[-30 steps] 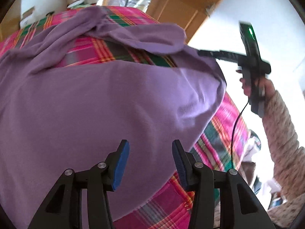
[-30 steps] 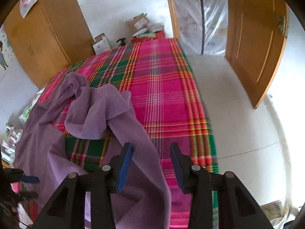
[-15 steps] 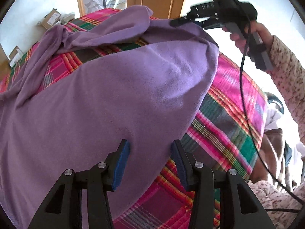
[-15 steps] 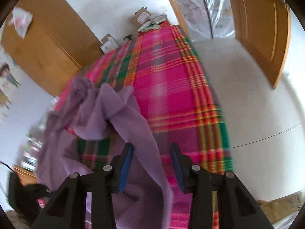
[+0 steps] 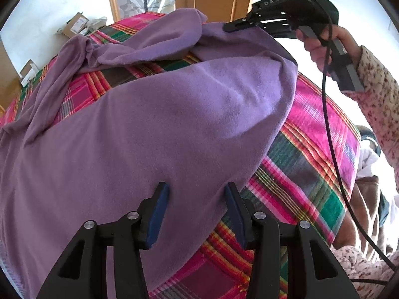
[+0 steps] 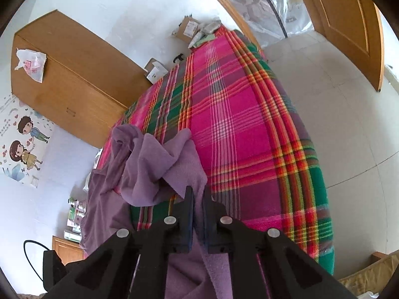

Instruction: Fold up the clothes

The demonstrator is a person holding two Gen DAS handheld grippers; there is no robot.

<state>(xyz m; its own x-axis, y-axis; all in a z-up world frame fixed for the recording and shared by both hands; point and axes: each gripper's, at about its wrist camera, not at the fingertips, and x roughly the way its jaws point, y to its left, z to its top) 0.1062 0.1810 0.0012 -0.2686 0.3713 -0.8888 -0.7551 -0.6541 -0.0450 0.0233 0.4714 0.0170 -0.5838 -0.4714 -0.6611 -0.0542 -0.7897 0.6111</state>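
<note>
A purple garment [image 5: 149, 124] lies crumpled on a bed with a pink and green plaid cover [image 5: 311, 134]. My left gripper [image 5: 197, 189] hangs open just above the garment's near edge, with nothing pinched between its blue pads. In the right wrist view my right gripper [image 6: 197, 191] is closing on a raised fold of the purple garment [image 6: 154, 164], and cloth fills the narrow gap between the pads. The left wrist view shows the right gripper [image 5: 227, 27] at the garment's far corner, held by a hand [image 5: 321, 47] in a floral sleeve.
A black cable [image 5: 326, 124] hangs from the right gripper across the bed's side. A wooden wardrobe [image 6: 62, 79] stands past the bed's far left, cardboard boxes [image 6: 187, 27] sit at its head, and a wooden door [image 6: 349, 25] is open on the right. Bare plaid cover [image 6: 237, 124] stretches right of the garment.
The right gripper's jaws went from wide apart to pinched on the purple cloth. Both views rolled. The left gripper drifted along the garment's near edge and stayed open.
</note>
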